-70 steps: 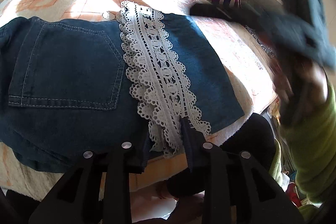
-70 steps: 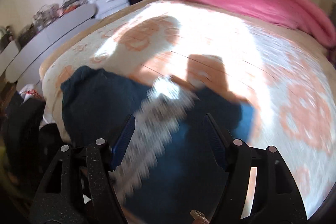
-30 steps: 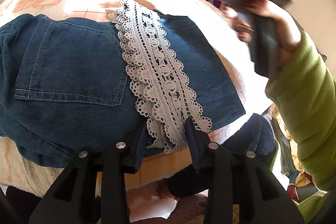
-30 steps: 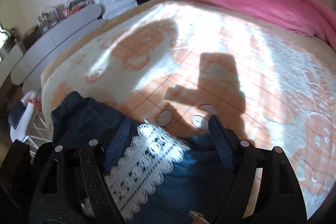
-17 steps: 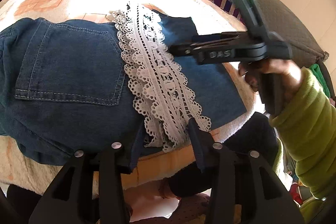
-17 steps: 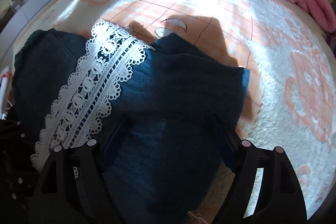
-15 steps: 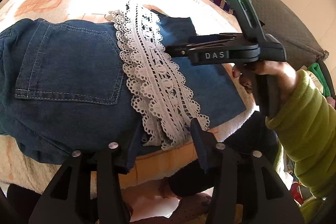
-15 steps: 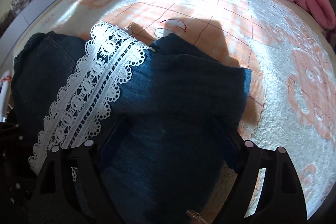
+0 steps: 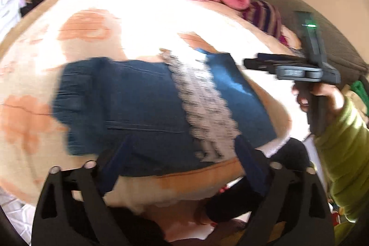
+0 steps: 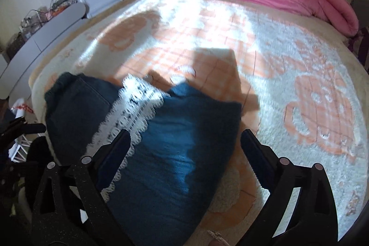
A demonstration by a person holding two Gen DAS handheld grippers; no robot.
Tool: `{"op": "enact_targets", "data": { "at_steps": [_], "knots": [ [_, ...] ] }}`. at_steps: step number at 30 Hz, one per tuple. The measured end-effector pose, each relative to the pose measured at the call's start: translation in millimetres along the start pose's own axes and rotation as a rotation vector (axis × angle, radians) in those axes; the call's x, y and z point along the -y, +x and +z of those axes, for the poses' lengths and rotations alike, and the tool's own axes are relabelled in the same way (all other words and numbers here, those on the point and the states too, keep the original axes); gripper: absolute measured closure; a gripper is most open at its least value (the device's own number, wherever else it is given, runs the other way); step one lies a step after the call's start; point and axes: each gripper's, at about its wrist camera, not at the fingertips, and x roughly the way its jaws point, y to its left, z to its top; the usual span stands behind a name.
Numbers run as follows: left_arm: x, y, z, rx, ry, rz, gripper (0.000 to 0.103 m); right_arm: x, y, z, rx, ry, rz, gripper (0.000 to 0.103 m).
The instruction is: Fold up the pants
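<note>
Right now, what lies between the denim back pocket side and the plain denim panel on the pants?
A white lace strip runs between them across the pants, clearest in the right wrist view.

lace trim (image 9: 203, 107) motion-blurred, pattern unreadable

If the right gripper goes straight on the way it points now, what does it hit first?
Most likely the folded denim pants, on the dark panel right of the lace trim. The right gripper is open and empty, aimed down at them; depth is unclear.
</note>
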Motion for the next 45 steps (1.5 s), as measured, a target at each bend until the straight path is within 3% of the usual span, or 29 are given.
{"op": "enact_targets", "data": {
  "at_steps": [5,12,16,21,26,30,34,35,37,38,39,45],
  "knots": [
    [-35.3,-15.7,-4.9,0.013,-0.090,0.070,0.007,-20.3,-11.7,26.9,0.050,-0.040,0.048,0.009],
    [-79.1,-22.5,-13.8,-0.019,-0.224,0.114,0.007,-87.0,7.1,67.1,0.042,-0.174,0.137,0.009],
    [-82.5,-17.7,-16.4,-0.021,-0.248,0.084,0.007,-135.1,33.6,83.8,-0.010,-0.264,0.219,0.009],
    [-83.1,-5.1,-14.6,-0.008,-0.336,-0.017,0.007,-181.0,73.8,90.7,-0.117,-0.371,0.251,0.009],
    [-79.8,14.9,-13.1,-0.018,-0.376,-0.068,0.009,-207.1,101.3,92.3,-0.195,-0.447,0.297,0.009],
    [-82.5,28.8,-17.2,-0.017,-0.392,-0.076,0.032,-217.7,126.2,91.1,-0.247,-0.462,0.294,0.009],
    [-88.1,30.9,-19.2,-0.014,-0.406,-0.099,0.038,-217.2,151.9,84.1,-0.313,-0.401,0.406,0.009],
    [-90.4,30.5,-19.5,-0.013,-0.412,-0.107,0.038,-215.9,155.1,81.7,-0.319,-0.388,0.433,0.011],
    [-90.8,30.2,-19.7,-0.009,-0.414,-0.108,0.038,-214.3,153.2,76.0,-0.315,-0.372,0.542,0.048],
    [-88.9,28.8,-18.8,-0.003,-0.414,-0.109,0.038,-215.3,150.7,76.3,-0.309,-0.368,0.573,0.061],
    [-88.6,25.9,-18.4,0.001,-0.415,-0.112,0.038,-213.7,140.9,75.8,-0.281,-0.382,0.579,0.067],
    [-63.7,12.1,-5.0,0.059,-0.390,-0.196,0.038,-173.4,87.0,84.7,-0.147,-0.338,0.660,0.071]
  ]
}}
